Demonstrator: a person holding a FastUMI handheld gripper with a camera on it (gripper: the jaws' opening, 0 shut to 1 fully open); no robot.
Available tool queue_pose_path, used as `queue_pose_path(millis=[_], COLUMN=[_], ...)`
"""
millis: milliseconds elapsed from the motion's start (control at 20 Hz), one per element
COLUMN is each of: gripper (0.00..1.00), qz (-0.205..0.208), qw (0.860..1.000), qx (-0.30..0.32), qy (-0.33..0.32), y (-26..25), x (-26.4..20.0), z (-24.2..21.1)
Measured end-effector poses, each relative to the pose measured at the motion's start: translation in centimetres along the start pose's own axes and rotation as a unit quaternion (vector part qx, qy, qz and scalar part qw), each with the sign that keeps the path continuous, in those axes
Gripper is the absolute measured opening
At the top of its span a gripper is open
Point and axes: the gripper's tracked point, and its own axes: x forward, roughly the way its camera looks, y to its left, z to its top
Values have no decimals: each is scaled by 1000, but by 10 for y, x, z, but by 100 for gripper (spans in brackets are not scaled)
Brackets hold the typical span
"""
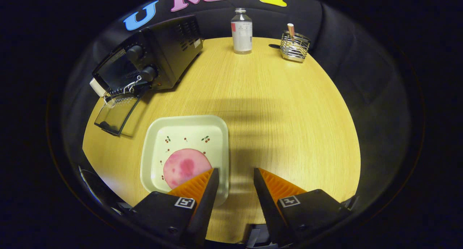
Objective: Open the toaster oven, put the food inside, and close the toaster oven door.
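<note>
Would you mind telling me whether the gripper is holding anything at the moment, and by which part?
Nothing is held: the gripper is open above the plate rim.

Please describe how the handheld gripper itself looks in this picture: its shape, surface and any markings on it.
The gripper has two wedge-shaped fingers that taper toward their tips, with ribbed, ridged inner pads. Each finger sits on a bulky black block, and each block carries a small square black-and-white marker tag on top. The fingers stand apart, holding nothing. I see no cables.

dim booth, sharp, soft shadows (fisheye bowing)
</note>
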Motion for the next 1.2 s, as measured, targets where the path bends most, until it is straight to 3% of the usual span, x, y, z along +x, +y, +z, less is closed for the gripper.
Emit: queue_pose_path(millis=[250,300,500,650,950,1200], gripper=[51,28,11,7,6,6], qz=[28,33,67,89,118,145], qw=[999,999,997,994,988,985], qx=[1,1,14,30,87,84], qy=[38,41,42,59,58,45], y=[16,19,24,28,40,61], x=[5,9,10,7,-10,-39], z=[-1,-1,2,-2,-2,9])
